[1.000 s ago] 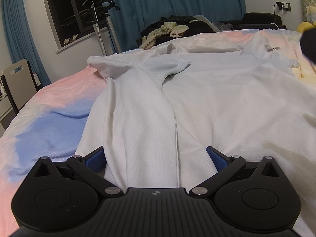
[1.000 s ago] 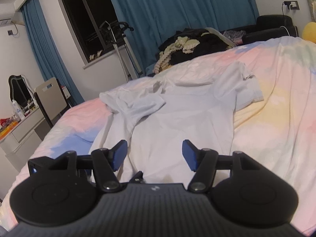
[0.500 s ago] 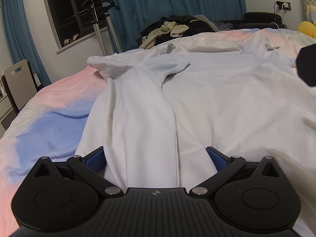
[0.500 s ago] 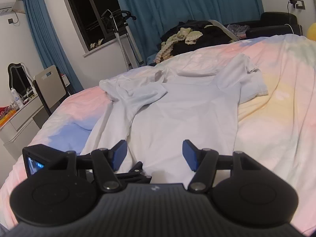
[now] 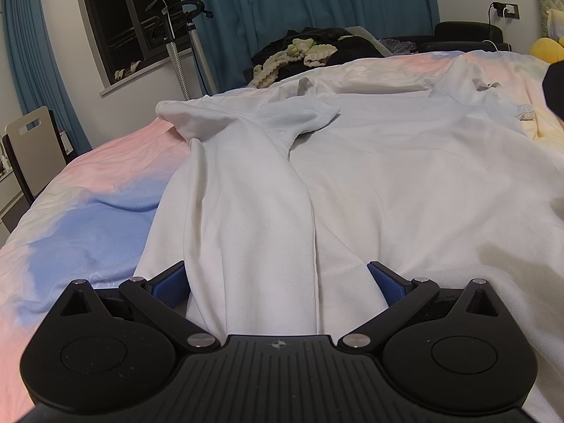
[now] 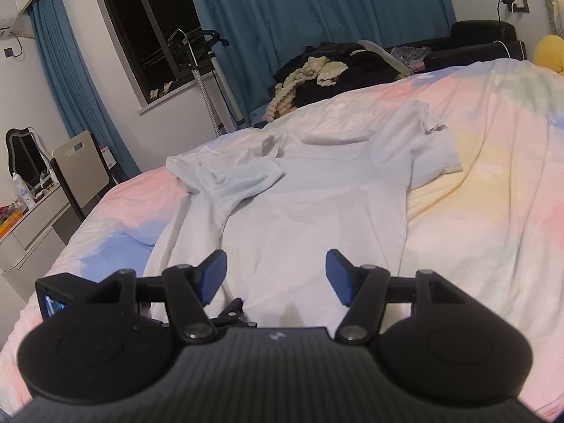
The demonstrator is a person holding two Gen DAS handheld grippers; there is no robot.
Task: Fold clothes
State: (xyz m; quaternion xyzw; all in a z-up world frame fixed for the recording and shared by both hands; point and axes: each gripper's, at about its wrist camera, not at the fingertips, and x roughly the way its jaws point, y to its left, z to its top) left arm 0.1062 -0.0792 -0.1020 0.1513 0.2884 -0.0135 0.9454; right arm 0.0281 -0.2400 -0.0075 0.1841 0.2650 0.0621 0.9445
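A white T-shirt (image 6: 317, 208) lies spread on the bed, its left side and sleeve folded in over the body; it fills the left wrist view (image 5: 387, 183). My left gripper (image 5: 278, 282) is open at the shirt's hem, with the folded left strip (image 5: 246, 229) lying between its blue pads and not pinched. My right gripper (image 6: 276, 275) is open and empty, held above the hem. The left gripper's body (image 6: 53, 303) shows at the lower left of the right wrist view.
The bed has a pink, blue and yellow cover (image 6: 493, 183). A pile of dark and cream clothes (image 6: 328, 74) lies at the far edge. A chair (image 6: 81, 169), a dresser (image 6: 28, 225) and a garment steamer stand (image 6: 208, 77) are to the left.
My right gripper has drifted a little right and forward over the hem. My left gripper has stayed at the hem, still open.
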